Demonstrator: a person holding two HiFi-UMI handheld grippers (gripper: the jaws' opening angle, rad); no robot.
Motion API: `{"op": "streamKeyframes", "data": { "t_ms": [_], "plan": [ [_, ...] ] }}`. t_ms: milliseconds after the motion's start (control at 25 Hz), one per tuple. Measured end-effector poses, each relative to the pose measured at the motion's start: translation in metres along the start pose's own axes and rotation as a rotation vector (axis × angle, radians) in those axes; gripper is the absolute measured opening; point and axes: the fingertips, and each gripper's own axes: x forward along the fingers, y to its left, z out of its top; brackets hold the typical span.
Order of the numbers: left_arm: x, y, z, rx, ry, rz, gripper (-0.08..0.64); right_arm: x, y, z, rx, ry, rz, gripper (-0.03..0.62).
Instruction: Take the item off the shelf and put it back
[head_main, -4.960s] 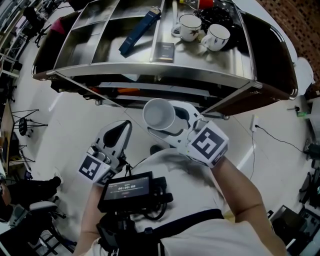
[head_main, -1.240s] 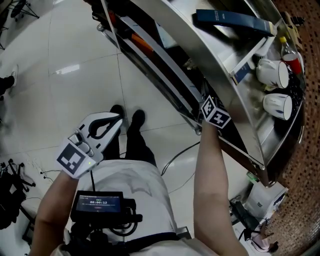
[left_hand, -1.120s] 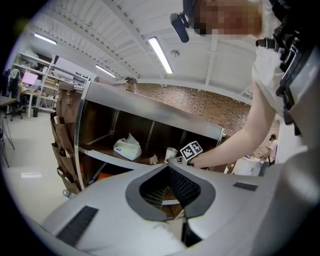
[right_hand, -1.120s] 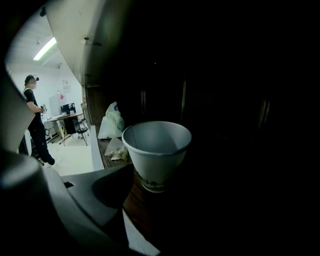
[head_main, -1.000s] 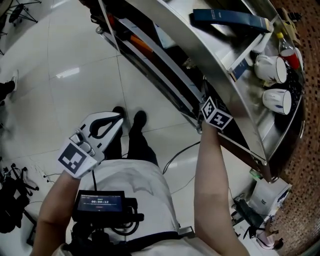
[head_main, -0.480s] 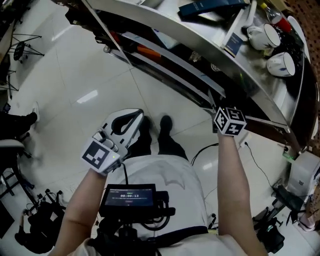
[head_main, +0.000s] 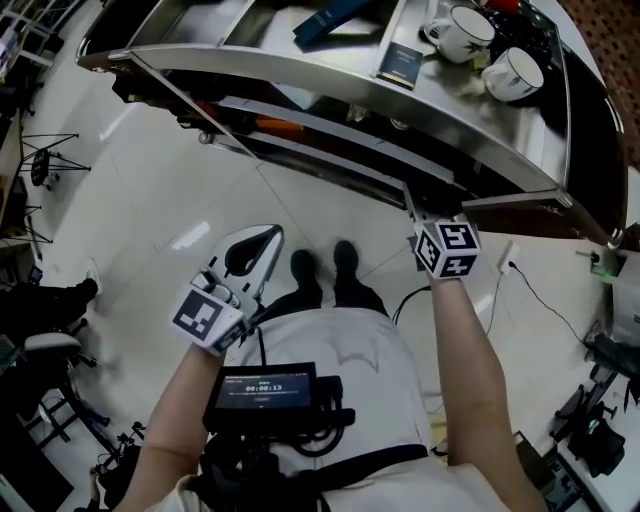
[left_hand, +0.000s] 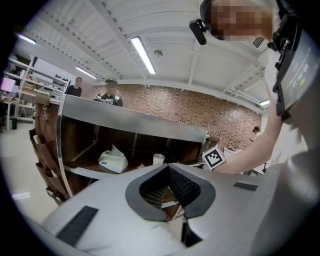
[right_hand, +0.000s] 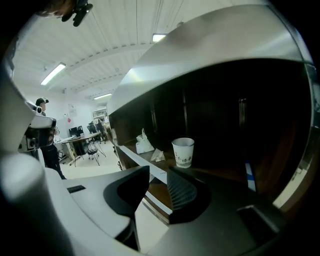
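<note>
Both grippers empty by the shelf (head_main: 470, 120).
Left gripper (head_main: 268, 236) clenched; right gripper (right_hand: 157, 182) just closing on nothing: I'd back it clear of the paper cup (right_hand: 183, 152).

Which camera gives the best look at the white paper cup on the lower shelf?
The right gripper view: the paper cup stands upright there, large and unobstructed, with its print visible. The left gripper view shows it small and distant, to the right of a tissue pack. In the head view the top shelf covers it completely.

Bright ceiling lights (left_hand: 144, 55), shadowed shelf (right_hand: 235, 115), fisheye-warped edges
</note>
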Motion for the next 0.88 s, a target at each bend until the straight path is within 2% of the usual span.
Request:
{"op": "streamKeyframes", "data": {
  "t_ms": [200,360,480,880],
  "plan": [
    [0.003,0.001,0.001,0.048,-0.013,0.002,0.008,-0.02,0.013,0.005,-0.049,-0.017,0.032,0.059],
    [0.009,-0.013,0.024,0.058,-0.032,-0.043,0.008,-0.038,0.035,0.024,-0.09,-0.059,0.073,0.034],
    [0.009,-0.022,0.037,0.091,-0.047,-0.067,0.008,-0.05,0.057,0.046,-0.116,-0.101,0.13,0.007],
    [0.008,-0.034,0.067,0.166,-0.069,-0.102,0.008,-0.081,0.148,0.126,-0.205,-0.212,0.366,0.005]
  ]
}}
